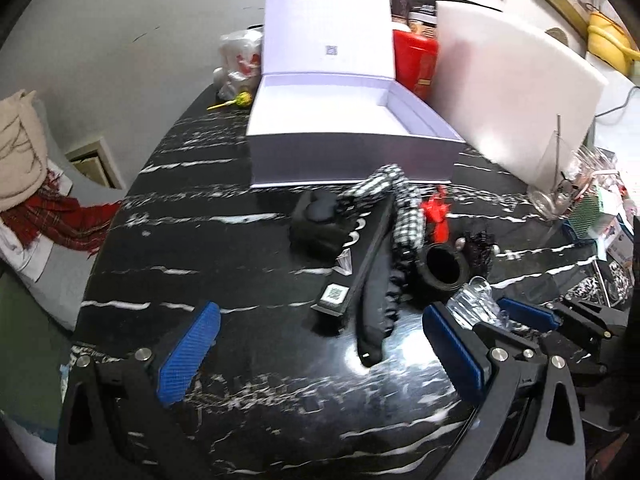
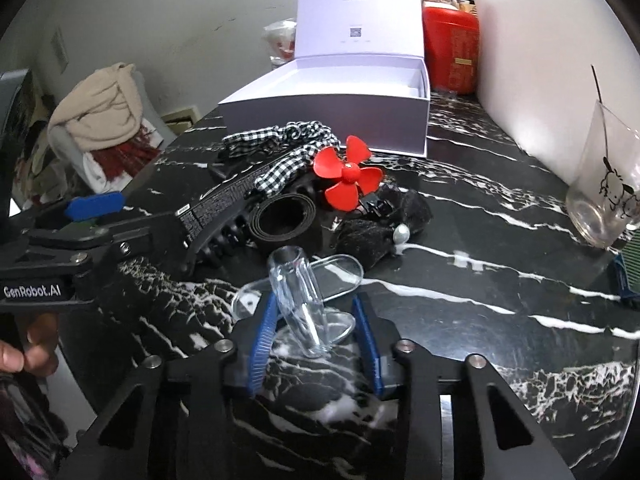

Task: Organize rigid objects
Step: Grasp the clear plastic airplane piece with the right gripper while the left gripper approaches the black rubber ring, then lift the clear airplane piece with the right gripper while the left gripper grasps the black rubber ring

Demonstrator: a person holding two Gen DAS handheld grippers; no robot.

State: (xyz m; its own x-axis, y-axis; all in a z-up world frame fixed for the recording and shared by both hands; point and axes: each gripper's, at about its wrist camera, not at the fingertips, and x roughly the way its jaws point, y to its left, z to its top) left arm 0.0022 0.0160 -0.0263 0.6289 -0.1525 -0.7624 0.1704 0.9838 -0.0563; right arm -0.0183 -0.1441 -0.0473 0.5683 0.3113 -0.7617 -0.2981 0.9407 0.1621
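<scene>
Here right tongs (image 2: 316, 336) clenched on clear acrylic stand (image 2: 298, 296), nearside of white box (image 2: 332, 108), likely for lifting in; left tongs (image 1: 316, 352) released.

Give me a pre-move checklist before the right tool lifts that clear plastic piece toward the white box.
1. Right tool around the clear plastic piece: ok, a blue pad on each side.
2. Pads pressing firmly: cannot tell, since the plastic is transparent and the contact is hard to read.
3. White box open: ok, lid upright, the visible interior empty.
4. Path to the box: not ok at table level, with the red fan, the black ring and the checked band in between; lifting over them seems wise.
5. Left tool clear: ok, open, holding nothing.
6. Glass cup: ok, off to the side.
</scene>
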